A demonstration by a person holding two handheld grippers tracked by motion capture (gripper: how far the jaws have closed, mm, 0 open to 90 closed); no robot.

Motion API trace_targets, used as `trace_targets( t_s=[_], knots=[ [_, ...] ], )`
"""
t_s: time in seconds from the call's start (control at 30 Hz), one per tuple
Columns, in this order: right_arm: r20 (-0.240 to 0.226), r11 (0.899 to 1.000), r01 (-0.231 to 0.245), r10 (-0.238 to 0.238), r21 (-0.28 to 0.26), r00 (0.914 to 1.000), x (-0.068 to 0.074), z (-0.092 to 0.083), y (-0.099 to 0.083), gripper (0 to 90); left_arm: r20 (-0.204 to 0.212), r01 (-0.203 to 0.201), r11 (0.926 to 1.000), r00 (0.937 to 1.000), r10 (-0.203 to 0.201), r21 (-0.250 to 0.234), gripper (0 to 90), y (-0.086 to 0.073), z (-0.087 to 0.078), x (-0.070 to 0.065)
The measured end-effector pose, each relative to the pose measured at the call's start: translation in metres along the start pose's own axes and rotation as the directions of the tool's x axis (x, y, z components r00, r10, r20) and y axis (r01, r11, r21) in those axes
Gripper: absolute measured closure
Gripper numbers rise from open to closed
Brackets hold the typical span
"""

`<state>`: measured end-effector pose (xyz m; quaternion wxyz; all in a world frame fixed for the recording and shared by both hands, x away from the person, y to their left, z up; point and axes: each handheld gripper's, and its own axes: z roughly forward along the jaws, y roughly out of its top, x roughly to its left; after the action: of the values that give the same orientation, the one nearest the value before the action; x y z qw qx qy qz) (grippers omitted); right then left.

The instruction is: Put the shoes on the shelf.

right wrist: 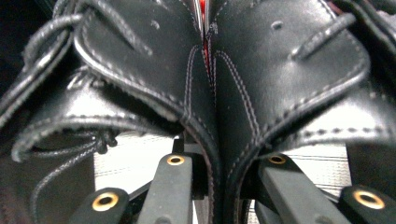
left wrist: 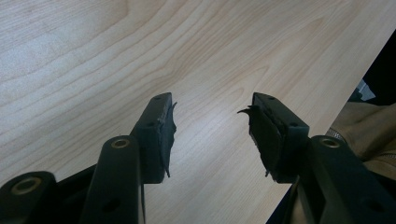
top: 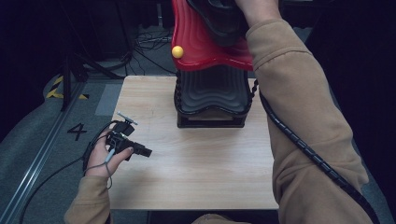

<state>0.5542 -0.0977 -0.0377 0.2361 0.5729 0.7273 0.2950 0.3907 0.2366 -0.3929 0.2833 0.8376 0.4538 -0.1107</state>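
Observation:
A pair of black leather lace-up shoes (right wrist: 140,70) is held side by side, their inner walls pressed together between the jaws of my right gripper (right wrist: 219,163), which is shut on them. From above, the shoes (top: 219,18) hang over the red wavy top tier (top: 196,46) of a rack at the table's far edge, under the person's right hand. My left gripper (top: 145,152) lies low over the wooden table (top: 196,163) at the left. Its jaws (left wrist: 212,126) stand open with bare wood between them.
A black wavy tier (top: 212,93) sits under the red one. A small yellow ball (top: 177,52) is on the red tier's left edge. The right gripper's ribbed cable (top: 299,140) runs down along the brown sleeve. Grey floor and dark cables lie beyond the table.

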Motion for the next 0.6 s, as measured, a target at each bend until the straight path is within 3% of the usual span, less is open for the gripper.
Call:
trace_targets(
  t_s=[0.07, 0.17, 0.33, 0.5, 0.6],
  knots=[
    [0.003, 1.000, -0.006, 0.006, 0.005, 1.0000, 0.003, 0.002, -0.001, 78.7, 0.002, 0.002, 1.0000, 1.0000, -0.002, 0.000, 50.4, 0.000, 0.000, -0.001],
    [-0.033, 0.999, -0.052, 0.052, 0.013, 0.9981, 0.009, 0.008, -0.003, 77.5, 0.005, -0.001, 1.0000, 1.0000, 0.001, 0.003, 50.4, 0.001, -0.001, -0.003],
    [-0.033, 0.997, -0.072, 0.072, -0.001, 0.9969, 0.018, 0.016, -0.006, 78.9, 0.011, 0.002, 1.0000, 0.9999, -0.002, -0.005, 50.4, 0.000, -0.001, -0.004],
    [-0.052, 0.992, -0.125, 0.124, -0.024, 0.9909, 0.016, 0.024, -0.012, 78.3, 0.011, 0.002, 1.0000, 0.9999, -0.002, -0.006, 50.3, -0.001, -0.002, -0.003],
    [-0.030, 0.991, -0.131, 0.130, -0.015, 0.9910, 0.016, 0.032, -0.017, 77.5, 0.009, -0.003, 1.0000, 1.0000, 0.003, -0.005, 50.3, -0.001, -0.003, -0.003]
  ],
)
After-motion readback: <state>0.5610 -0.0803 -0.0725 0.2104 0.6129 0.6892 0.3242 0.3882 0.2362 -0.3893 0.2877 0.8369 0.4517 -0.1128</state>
